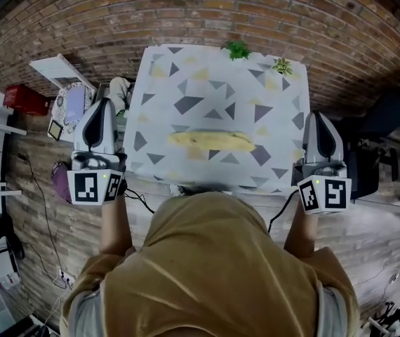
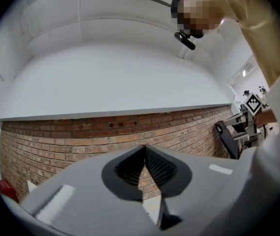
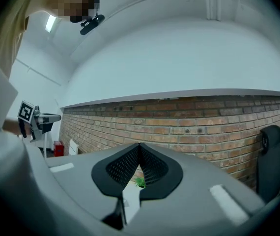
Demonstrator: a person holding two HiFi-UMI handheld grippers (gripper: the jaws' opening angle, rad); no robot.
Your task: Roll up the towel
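Yellow towel (image 1: 212,141), lying rolled on the patterned tabletop (image 1: 207,76); left gripper (image 1: 104,105) and right gripper (image 1: 319,116) are held clear, jaws pressed together on nothing; rolling is judged finished, nothing further called for.

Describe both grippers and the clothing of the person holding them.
The left gripper and right gripper have pale grey shells and black ribbed pads. Each carries a white cube with black square markers and a green light; black cables trail from them. The person wears a mustard top.
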